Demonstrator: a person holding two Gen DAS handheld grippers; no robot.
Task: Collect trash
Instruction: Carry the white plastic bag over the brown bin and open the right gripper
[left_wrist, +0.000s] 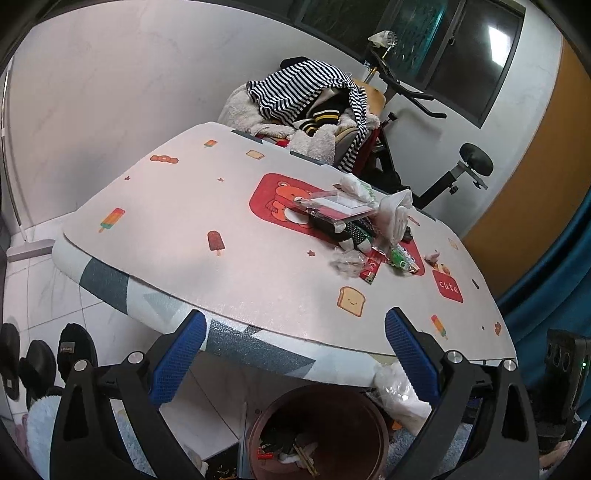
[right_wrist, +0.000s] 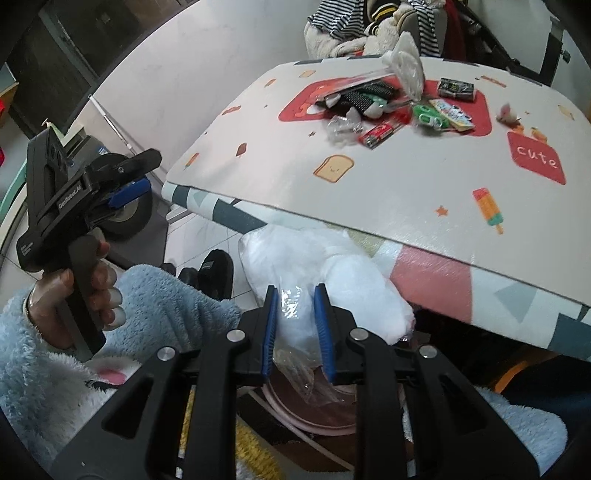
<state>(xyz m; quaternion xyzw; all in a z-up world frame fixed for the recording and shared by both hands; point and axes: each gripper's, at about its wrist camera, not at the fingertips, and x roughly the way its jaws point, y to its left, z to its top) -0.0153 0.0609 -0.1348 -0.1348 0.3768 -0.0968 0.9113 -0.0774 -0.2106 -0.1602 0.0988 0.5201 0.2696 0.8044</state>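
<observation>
My left gripper (left_wrist: 295, 325) is open and empty, held above the near edge of the table, over a dark red trash bin (left_wrist: 380, 439) with some scraps inside. My right gripper (right_wrist: 295, 291) is shut on a white plastic bag (right_wrist: 332, 266), held just below the table edge above the pink rim of the bin (right_wrist: 314, 424). A heap of trash lies on the table: clear plastic box (left_wrist: 332, 206), crumpled clear wrapper (left_wrist: 345, 262), red wrapper (left_wrist: 371, 267), green packet (left_wrist: 400, 258). The same heap shows in the right wrist view (right_wrist: 388, 107).
The table (left_wrist: 221, 221) has a printed white cover. A chair piled with striped clothes (left_wrist: 310, 99) stands behind it. An exercise bike (left_wrist: 424, 166) is at the far right. Dark slippers (left_wrist: 74, 350) lie on the floor at left. The left gripper (right_wrist: 74, 192) shows in the right view.
</observation>
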